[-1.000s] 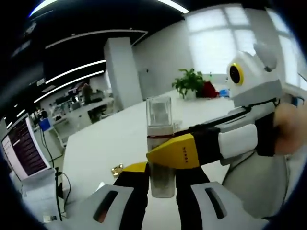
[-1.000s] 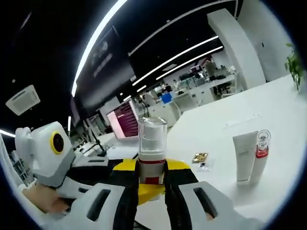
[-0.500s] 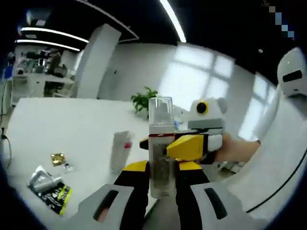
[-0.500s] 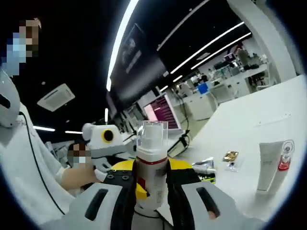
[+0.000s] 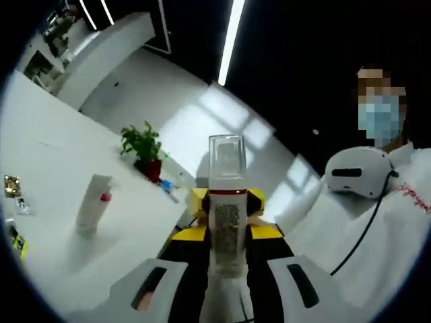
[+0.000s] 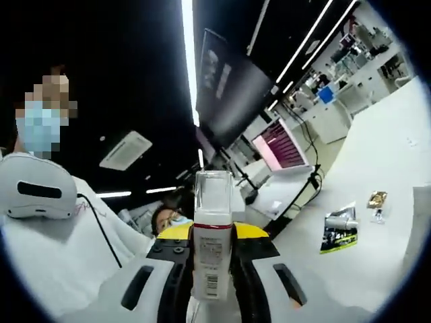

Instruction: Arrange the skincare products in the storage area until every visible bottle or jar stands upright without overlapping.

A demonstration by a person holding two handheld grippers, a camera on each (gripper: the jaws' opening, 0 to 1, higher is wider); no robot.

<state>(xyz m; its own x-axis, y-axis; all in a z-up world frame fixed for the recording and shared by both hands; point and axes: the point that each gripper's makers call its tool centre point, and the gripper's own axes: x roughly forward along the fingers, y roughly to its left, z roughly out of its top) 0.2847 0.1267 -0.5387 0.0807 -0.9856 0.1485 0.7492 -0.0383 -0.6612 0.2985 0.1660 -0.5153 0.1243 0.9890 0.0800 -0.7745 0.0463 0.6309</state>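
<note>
A pump bottle (image 5: 227, 215) with a clear cap, a red band and a printed label stands between the jaws of my left gripper (image 5: 227, 252), which is shut on its lower body. The same bottle (image 6: 213, 249) sits in my right gripper (image 6: 213, 269), also shut on it. In each view the other gripper's yellow jaw tips (image 5: 253, 202) (image 6: 176, 231) show just behind the bottle. The bottle is held in the air, off the table. A white tube (image 5: 91, 202) with a red-capped slim bottle beside it stands upright on the white table (image 5: 40, 168).
A dark sachet (image 6: 340, 232) and a small gold packet (image 6: 377, 198) lie on the table (image 6: 377, 262). A potted plant (image 5: 143, 145) stands at the far edge. A person in white (image 5: 363, 208) is close on one side, and a monitor (image 6: 279, 145) stands beyond the table.
Both views have swung and tilted upward, so ceiling and the person show more. The bottle has stayed between both pairs of jaws throughout.
</note>
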